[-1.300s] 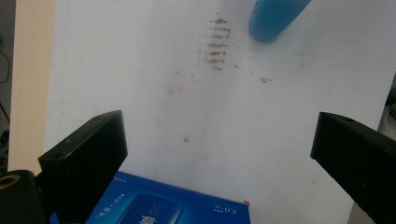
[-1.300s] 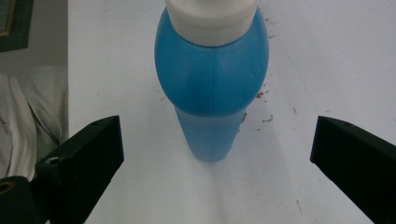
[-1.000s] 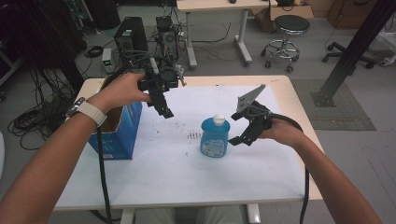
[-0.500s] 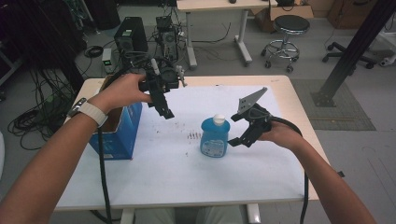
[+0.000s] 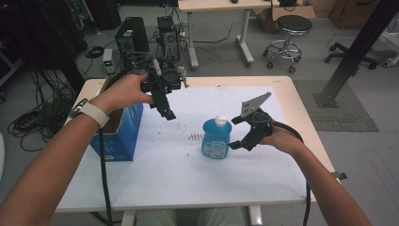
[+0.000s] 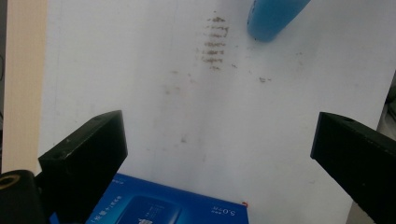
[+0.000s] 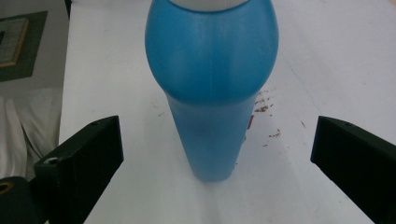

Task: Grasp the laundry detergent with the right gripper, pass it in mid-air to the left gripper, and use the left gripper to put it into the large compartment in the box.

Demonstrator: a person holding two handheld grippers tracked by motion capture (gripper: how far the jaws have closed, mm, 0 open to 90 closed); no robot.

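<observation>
Item: blue plastic bottle with white cap [image 7: 212, 88], upright, just ahead of right gripper [image 5: 239, 133].
Jaws: spread, flanking bottle.
Handling: centre, then close squarely on body.

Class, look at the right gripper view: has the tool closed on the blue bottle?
No. The right tool is wide open, with white table showing between each jaw and the bottle.

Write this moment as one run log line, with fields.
right hand-held gripper: open, beside blue bottle, not touching | left hand-held gripper: open, raised by blue box | bottle: upright on table
</observation>
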